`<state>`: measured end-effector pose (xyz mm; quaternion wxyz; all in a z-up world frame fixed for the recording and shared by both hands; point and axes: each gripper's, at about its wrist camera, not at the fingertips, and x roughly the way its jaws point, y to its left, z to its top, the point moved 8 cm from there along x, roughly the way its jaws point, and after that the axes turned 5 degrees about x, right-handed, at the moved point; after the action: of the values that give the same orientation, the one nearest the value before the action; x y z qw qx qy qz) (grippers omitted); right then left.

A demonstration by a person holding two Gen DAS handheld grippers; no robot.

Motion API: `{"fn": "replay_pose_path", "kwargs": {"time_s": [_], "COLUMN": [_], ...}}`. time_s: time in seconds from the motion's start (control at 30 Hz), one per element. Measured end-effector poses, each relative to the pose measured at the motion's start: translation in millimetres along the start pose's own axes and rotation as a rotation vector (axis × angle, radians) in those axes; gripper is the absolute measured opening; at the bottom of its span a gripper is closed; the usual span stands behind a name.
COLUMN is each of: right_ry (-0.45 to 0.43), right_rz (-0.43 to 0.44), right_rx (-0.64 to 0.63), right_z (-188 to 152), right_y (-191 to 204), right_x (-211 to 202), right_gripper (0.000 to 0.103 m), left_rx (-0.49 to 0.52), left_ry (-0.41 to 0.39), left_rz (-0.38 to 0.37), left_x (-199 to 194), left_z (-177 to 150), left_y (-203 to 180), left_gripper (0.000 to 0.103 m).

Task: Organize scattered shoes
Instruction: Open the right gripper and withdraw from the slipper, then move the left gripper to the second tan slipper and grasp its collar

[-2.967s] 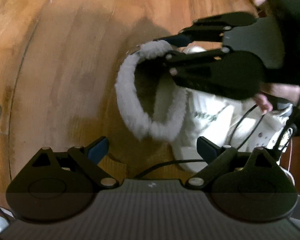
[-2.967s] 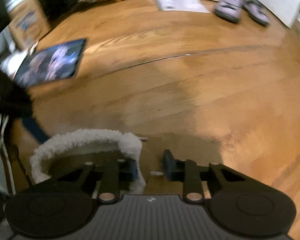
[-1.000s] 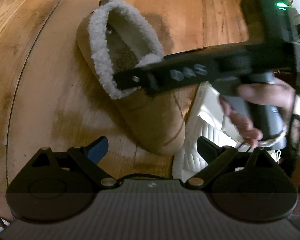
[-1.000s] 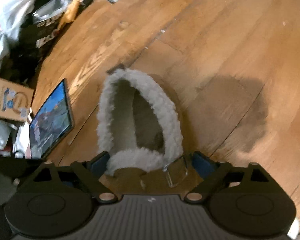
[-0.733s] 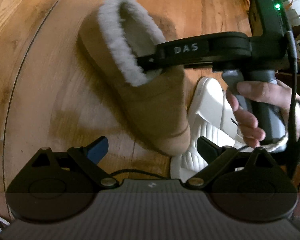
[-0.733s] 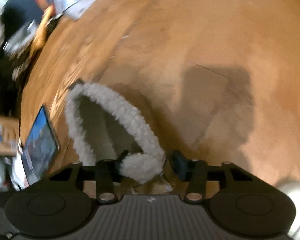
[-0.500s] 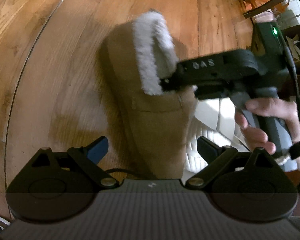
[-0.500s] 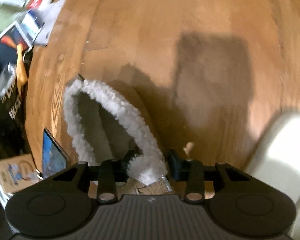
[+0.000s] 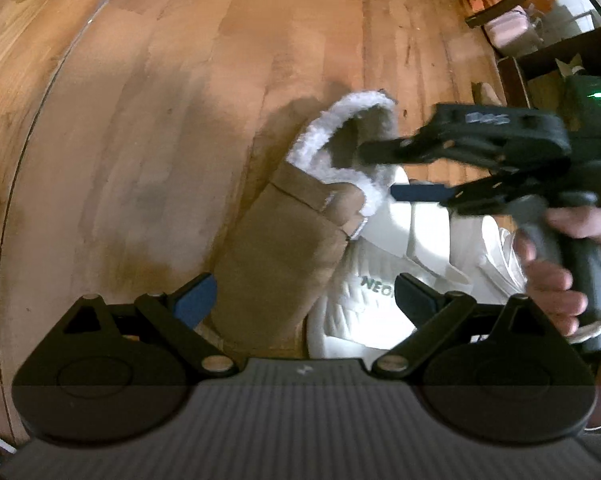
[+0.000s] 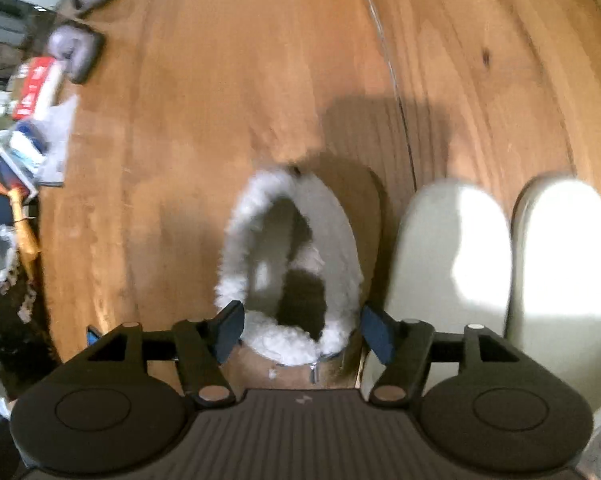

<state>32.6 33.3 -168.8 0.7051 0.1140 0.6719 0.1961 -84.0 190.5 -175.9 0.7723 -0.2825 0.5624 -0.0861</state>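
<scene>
Wooden floor point(image 10: 220, 120): the tan fleece-lined slipper point(image 9: 284, 256) lies on it, touching the white shoes point(image 10: 452, 256) beside it. The right gripper point(image 10: 300, 330) has just been opening; its jaws straddle the fleece collar without pressing it. The left gripper point(image 9: 304, 300) hangs released above the slipper's toe.

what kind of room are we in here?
Probably a lived-in room at home, maybe a living room or entry area. Wooden plank floor, a fleece-lined tan slipper beside a pair of white shoes, and loose books and papers piled along the edge.
</scene>
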Motion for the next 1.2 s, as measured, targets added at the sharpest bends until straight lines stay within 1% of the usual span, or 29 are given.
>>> {"fn": "replay_pose_path", "kwargs": {"time_s": [0.03,0.1,0.13,0.2,0.23,0.33,0.43,0.47,0.53,0.57,0.6,0.63,0.67,0.73,0.8,0.87,0.9,0.93,0.97,1.03,1.07,1.17,1.2], "right_ry": [-0.016,-0.09,-0.1,-0.128,-0.133,-0.196,-0.251,-0.274,-0.256,-0.275,-0.295,-0.314,-0.364,-0.467,-0.529,-0.59,-0.607,-0.604,-0.598,-0.606,-0.635,-0.676,-0.674], "right_rz": [0.0,-0.006,-0.008,-0.016,-0.016,-0.006,0.021,0.061,0.144,0.189,0.234,0.28,0.296,0.28,0.287,0.294,0.31,0.314,0.301,0.238,0.187,0.136,0.12], "right_rx": [-0.018,-0.062,-0.064,-0.051,-0.041,0.052,0.169,0.265,0.367,0.402,0.436,0.47,0.496,0.514,0.52,0.526,0.516,0.498,0.46,0.436,0.441,0.466,0.474], "right_z": [1.4,6.3,6.2,4.7,5.3,10.1,16.8,18.4,20.3,24.0,27.9,31.8,37.0,47.9,60.2,72.2,78.7,84.2,97.8,108.9,119.4,134.3,138.8], "right_y": [-0.7,-15.1,-19.2,-45.3,-51.1,-96.7,-142.2,-168.4,-196.8,-209.9,-223.2,-236.6,-252.5,-285.3,-310.4,-335.5,-344.6,-348.0,-355.2,-360.6,-369.4,-394.4,-401.5], "right_x": [-6.5,-39.0,-45.5,-74.5,-80.1,-122.1,-156.9,-176.7,-198.4,-207.4,-216.7,-226.1,-236.5,-255.0,-262.9,-271.0,-270.0,-267.8,-260.0,-246.0,-237.3,-223.0,-217.2], "right_gripper": [0.067,0.068,0.068,0.068,0.068,0.068,0.068,0.068,0.068,0.069,0.071,0.072,0.072,0.072,0.072,0.068,0.068,0.065,0.064,0.063,0.063,0.063,0.063], "left_rx": [0.013,0.044,0.059,0.109,0.135,0.241,0.375,0.399,0.422,0.429,0.441,0.459,0.483,0.499,0.495,0.513,0.527,0.537,0.543,0.558,0.555,0.541,0.531], "left_ry": [-0.001,-0.001,-0.001,0.0,0.001,0.009,0.037,0.045,0.103,0.115,0.127,0.137,0.147,0.161,0.161,0.122,0.1,0.086,0.08,0.061,0.057,0.038,0.029], "left_rz": [0.002,0.009,0.01,0.007,0.004,0.017,-0.015,-0.027,-0.143,-0.152,-0.155,-0.15,-0.135,-0.122,-0.114,-0.087,-0.073,-0.062,-0.055,-0.039,-0.032,0.005,0.016], "left_x": [-1.6,-1.9,-1.5,-1.3,-1.3,7.9,29.1,34.1,54.2,61.0,68.9,80.8,96.4,118.7,141.2,174.9,192.4,205.2,213.8,239.6,251.4,286.0,297.4], "left_z": [0.7,4.4,7.1,12.3,14.6,27.6,45.1,48.0,57.9,62.0,67.1,75.4,86.8,101.7,115.8,136.6,147.1,153.9,157.2,167.6,172.9,187.5,191.9], "left_y": [-4.0,-15.3,-22.2,-43.8,-54.6,-95.3,-154.7,-167.4,-212.8,-225.8,-240.1,-258.3,-280.1,-306.5,-329.0,-361.7,-378.8,-390.6,-397.4,-416.4,-423.8,-442.1,-445.5], "left_gripper": [0.097,0.097,0.097,0.097,0.097,0.097,0.097,0.097,0.097,0.097,0.097,0.097,0.097,0.097,0.097,0.097,0.097,0.097,0.097,0.097,0.097,0.097,0.097]}}
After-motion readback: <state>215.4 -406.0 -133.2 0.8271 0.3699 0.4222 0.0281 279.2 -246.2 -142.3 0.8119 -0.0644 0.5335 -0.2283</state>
